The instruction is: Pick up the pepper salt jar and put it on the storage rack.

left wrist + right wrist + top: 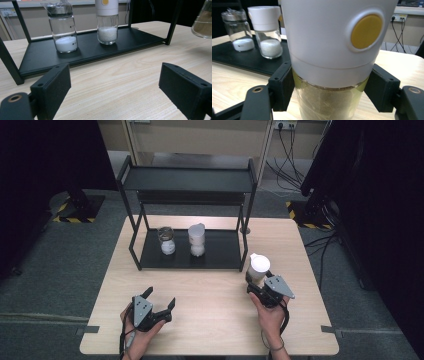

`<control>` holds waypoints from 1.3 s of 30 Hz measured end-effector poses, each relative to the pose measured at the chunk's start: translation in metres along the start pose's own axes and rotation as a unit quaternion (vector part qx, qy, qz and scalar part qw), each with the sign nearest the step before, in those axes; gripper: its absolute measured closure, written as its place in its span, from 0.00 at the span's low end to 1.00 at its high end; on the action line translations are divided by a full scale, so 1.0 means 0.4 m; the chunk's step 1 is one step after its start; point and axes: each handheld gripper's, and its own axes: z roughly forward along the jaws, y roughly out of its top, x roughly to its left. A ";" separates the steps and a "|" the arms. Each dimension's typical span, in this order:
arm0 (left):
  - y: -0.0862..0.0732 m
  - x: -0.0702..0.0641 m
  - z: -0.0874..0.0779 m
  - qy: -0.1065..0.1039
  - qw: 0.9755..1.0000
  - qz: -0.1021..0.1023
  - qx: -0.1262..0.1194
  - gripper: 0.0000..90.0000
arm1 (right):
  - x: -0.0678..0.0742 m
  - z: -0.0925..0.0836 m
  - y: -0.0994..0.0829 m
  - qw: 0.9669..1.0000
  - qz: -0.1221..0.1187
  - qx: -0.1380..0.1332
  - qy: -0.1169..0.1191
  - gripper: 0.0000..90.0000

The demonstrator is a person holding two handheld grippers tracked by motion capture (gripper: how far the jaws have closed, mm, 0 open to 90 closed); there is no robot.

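Gripping the spice jar (332, 82) just under its white cap, the right claw (261, 287) has its two jaws pressed against the glass on opposite sides, a hold low enough to keep the jar upright and its yellow button (366, 31) facing the camera. That jar, with brownish powder in it, sits between the jaws near the right edge of the table (210, 325), just off the front right leg of the black rack (187, 180); whether its base touches the wood I cannot tell. Judging by the layout, it is bound for the rack's lower shelf (100, 53), where a matching white-capped jar (197, 240) and a foil-topped glass jar (166, 240), both holding white grains, stand side by side with free space to their right. Near the front left edge, the left claw (160, 301) rests with jaws wide apart, holding nothing.
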 end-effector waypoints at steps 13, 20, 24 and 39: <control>0.000 0.000 0.000 0.000 1.000 0.000 0.000 0.11 | 0.049 0.010 0.028 1.000 0.004 -0.014 0.022 0.34; 0.000 0.000 0.000 -0.001 1.000 0.000 0.000 0.11 | 0.068 0.024 0.043 0.999 0.004 -0.018 0.029 0.34; 0.000 0.001 0.000 -0.001 1.000 -0.001 0.001 0.11 | 0.076 0.031 0.051 0.999 0.002 -0.019 0.032 0.34; 0.000 0.001 0.000 -0.001 1.000 -0.001 0.001 0.11 | 0.093 0.047 0.084 0.999 -0.002 -0.025 0.036 0.34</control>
